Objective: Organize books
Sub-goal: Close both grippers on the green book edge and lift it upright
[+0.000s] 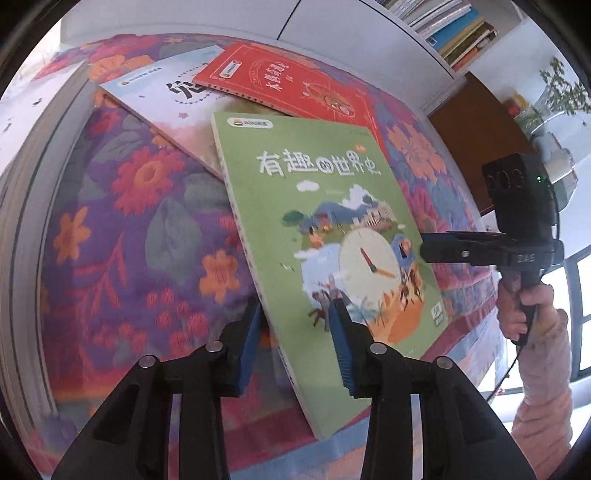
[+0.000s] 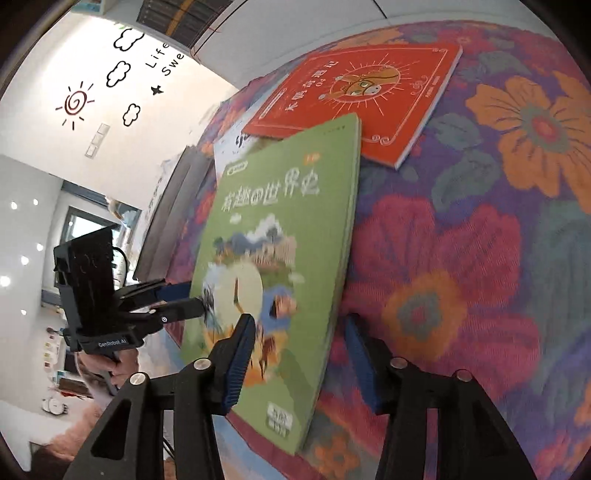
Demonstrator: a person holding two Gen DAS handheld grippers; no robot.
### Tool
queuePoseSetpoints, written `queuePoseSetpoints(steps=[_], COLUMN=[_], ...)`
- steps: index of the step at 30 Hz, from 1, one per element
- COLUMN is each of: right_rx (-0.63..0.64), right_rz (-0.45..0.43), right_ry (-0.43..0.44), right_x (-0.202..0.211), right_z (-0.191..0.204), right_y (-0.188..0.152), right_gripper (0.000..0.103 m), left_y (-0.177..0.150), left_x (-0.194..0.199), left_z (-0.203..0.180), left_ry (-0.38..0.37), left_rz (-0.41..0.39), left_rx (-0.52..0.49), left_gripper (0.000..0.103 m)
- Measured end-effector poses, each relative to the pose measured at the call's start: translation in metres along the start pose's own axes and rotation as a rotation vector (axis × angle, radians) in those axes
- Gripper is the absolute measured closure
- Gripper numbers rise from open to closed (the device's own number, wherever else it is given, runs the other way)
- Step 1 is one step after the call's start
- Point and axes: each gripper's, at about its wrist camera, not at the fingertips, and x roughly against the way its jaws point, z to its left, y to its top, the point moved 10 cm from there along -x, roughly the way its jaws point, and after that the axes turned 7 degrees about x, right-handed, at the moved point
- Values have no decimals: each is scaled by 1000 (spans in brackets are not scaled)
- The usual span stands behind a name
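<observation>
A green book (image 1: 332, 229) with a clock picture on its cover is lifted at a tilt above the flowered cloth (image 1: 147, 221). My left gripper (image 1: 295, 332) is shut on its lower spine corner, one blue pad on each face; the right wrist view shows it (image 2: 184, 299) clamped on that edge. My right gripper (image 2: 299, 354) straddles the opposite edge of the green book (image 2: 280, 240). One pad lies over the cover, the other stands behind with a small gap, so it is open. A red book (image 1: 295, 85) and a pale book (image 1: 166, 96) lie flat behind.
The flowered cloth (image 2: 480, 258) covers the whole surface. A shelf of upright books (image 1: 454, 33) stands at the upper right, with a brown panel and a plant (image 1: 557, 92) beside it. A hand in a pink sleeve (image 1: 528, 306) holds the right gripper (image 1: 424, 251).
</observation>
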Motion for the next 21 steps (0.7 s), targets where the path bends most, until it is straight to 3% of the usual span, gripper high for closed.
queuePoseSetpoints(steps=[4, 6, 14, 21], right_rx=[33, 23, -159, -87], right_rz=[22, 26, -34, -95], right_ry=[-14, -24, 166, 7], right_x=[-7, -6, 12, 17], right_z=[6, 2, -22, -6], right_y=[7, 5, -8, -9], right_gripper=[65, 76, 86, 80], left_y=[11, 14, 18, 16], left_x=[-2, -4, -7, -9], left_z=[4, 3, -3, -9], left_ry=[-33, -36, -1, 51], left_rz=[-1, -6, -36, -26], left_rx=[20, 11, -18, -41], left_gripper=[71, 71, 70, 69])
